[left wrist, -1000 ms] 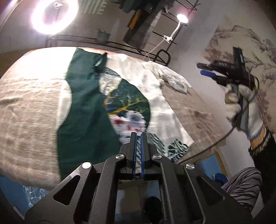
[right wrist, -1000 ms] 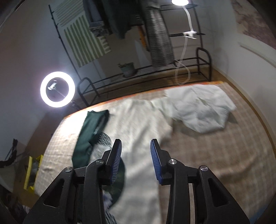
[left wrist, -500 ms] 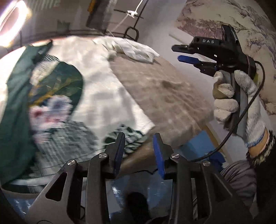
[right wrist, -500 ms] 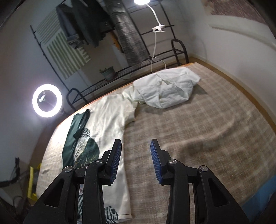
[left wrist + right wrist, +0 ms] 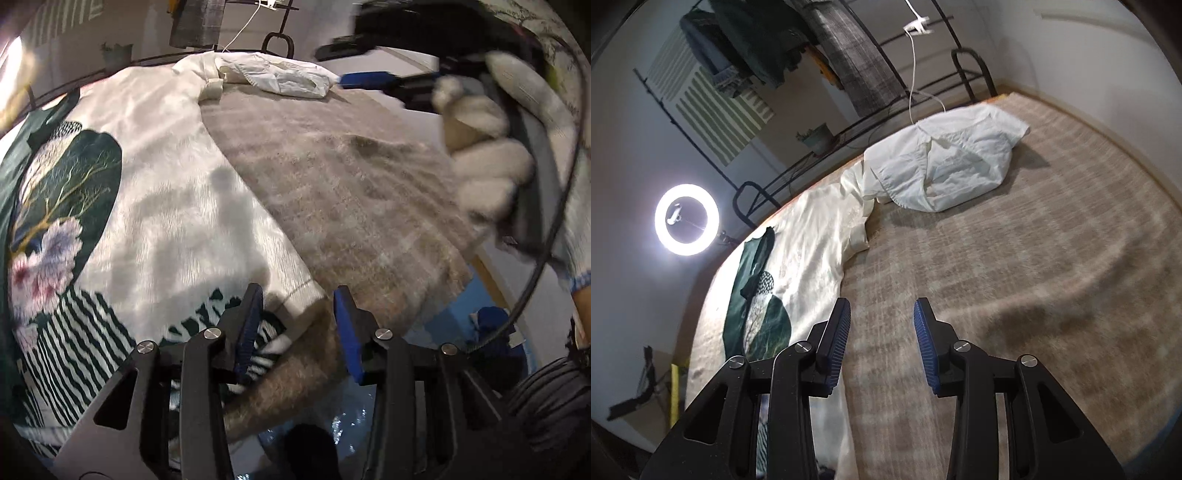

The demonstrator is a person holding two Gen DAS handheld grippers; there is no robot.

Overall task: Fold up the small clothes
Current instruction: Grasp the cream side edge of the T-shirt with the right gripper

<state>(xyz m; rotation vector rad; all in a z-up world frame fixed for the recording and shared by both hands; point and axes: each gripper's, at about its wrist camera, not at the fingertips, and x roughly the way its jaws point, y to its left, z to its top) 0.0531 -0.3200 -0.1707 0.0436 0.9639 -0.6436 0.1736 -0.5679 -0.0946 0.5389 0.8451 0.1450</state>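
A white garment with a dark green, flowered and striped print lies spread flat on the beige checked bed cover. My left gripper hovers low over its near right hem corner. Its jaws are opening, the corner lies between them, and the pads do not press on it. My right gripper is open with nothing in it, above the bare cover just right of the same garment. In the left wrist view, the gloved hand carrying it appears blurred at the upper right.
A crumpled white garment lies at the far end of the bed. Behind it stand a black metal rack with hanging clothes and a potted plant. A ring light glows at the left. Blue flooring shows past the near bed edge.
My left gripper went from shut to open and swung right and down to the garment's near right corner. My right gripper came lower and shifted right, from over the garment to over the bare cover.
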